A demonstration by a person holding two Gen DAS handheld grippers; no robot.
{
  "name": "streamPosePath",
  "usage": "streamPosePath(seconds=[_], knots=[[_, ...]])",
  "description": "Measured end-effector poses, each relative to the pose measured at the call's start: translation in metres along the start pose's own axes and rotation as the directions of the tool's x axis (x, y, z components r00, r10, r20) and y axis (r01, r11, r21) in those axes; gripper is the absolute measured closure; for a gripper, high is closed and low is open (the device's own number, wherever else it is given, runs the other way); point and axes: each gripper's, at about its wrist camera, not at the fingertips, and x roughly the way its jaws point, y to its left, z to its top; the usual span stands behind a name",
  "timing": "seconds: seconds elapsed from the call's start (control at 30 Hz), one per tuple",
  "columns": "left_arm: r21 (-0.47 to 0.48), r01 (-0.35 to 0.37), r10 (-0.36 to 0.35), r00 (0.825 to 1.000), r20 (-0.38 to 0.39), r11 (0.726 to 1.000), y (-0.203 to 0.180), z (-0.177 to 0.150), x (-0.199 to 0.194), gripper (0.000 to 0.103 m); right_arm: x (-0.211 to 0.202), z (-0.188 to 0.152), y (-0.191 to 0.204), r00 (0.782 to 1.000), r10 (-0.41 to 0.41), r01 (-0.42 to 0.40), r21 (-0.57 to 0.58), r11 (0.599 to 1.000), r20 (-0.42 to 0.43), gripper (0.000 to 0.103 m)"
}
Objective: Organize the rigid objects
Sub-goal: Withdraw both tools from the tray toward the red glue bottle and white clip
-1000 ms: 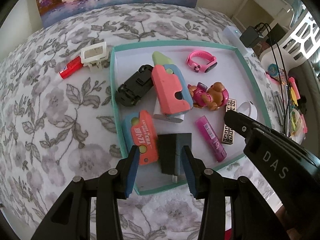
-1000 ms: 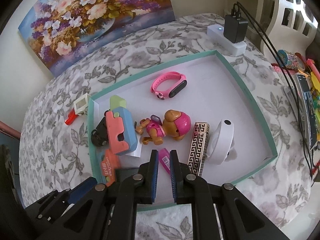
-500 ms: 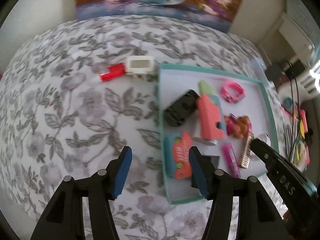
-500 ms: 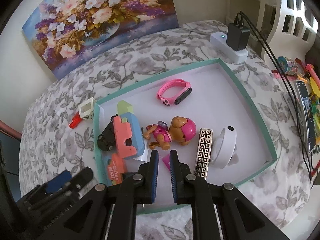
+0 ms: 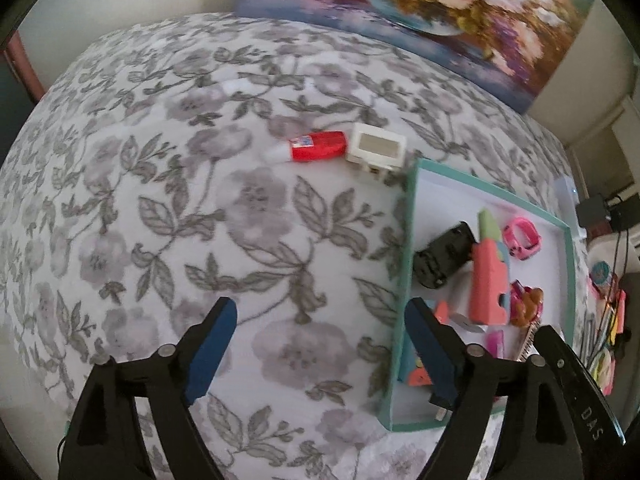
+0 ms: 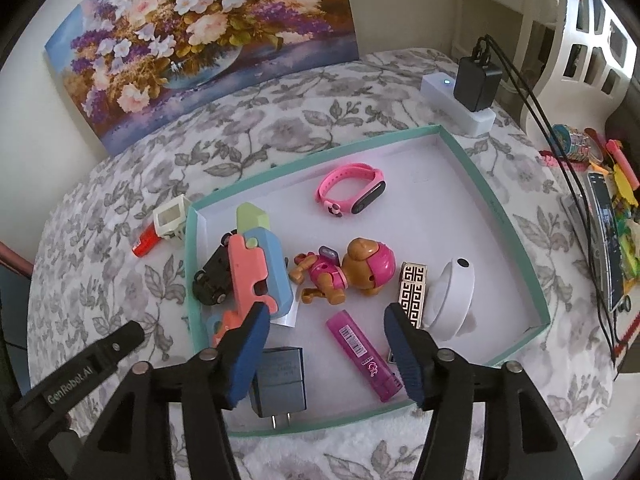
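A teal-rimmed white tray (image 6: 500, 208) holds several objects: a pink watch (image 6: 352, 190), a toy pup (image 6: 348, 272), a coral-and-blue toy (image 6: 256, 268), a black toy car (image 6: 212, 276), a magenta tube (image 6: 362, 354), a grey charger (image 6: 280, 380), a gold patterned case (image 6: 412, 292) and a white round device (image 6: 450, 300). Outside the tray lie a red-and-white tube (image 5: 316, 147) and a white square frame (image 5: 378, 147). My left gripper (image 5: 320, 352) is open and empty over the cloth, left of the tray (image 5: 404, 264). My right gripper (image 6: 324, 356) is open and empty over the tray's near part.
A floral cloth (image 5: 160, 200) covers the table. A flower painting (image 6: 200, 40) leans on the back wall. A white power strip with a black adapter (image 6: 472, 92) and cables sit at the back right. Cluttered stationery (image 6: 608, 216) lies at the right edge.
My left gripper has swung left, off the tray and out over the cloth, leaving the grey charger in the tray. My right gripper has opened wide from shut.
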Motion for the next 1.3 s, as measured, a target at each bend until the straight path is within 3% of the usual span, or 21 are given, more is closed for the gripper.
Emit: streamPosePath(seconds=[0.3,0.43,0.9,1.3], knots=[[-0.012,-0.035,0.035,0.999,0.001,0.999,0.006,0.002,0.003,0.008,0.002,0.0,0.005,1.0,-0.019,0.019,-0.024,1.0,-0.001,0.018],[-0.027,-0.035,0.035,0.999,0.005,0.999,0.011,0.003,0.004,0.007,0.003,0.0,0.007,1.0,-0.028,0.029,-0.035,0.999,0.003,0.0],[-0.045,-0.048,0.049,0.999,0.016,0.998,0.018,0.006,0.003,0.007,-0.003,0.0,0.011,0.999,-0.017,0.018,-0.053,0.998,0.031,0.0],[-0.072,-0.098,0.102,0.993,0.059,0.993,0.041,0.021,-0.004,0.007,-0.014,-0.002,0.041,0.997,0.025,-0.017,-0.108,0.994,0.068,0.0]])
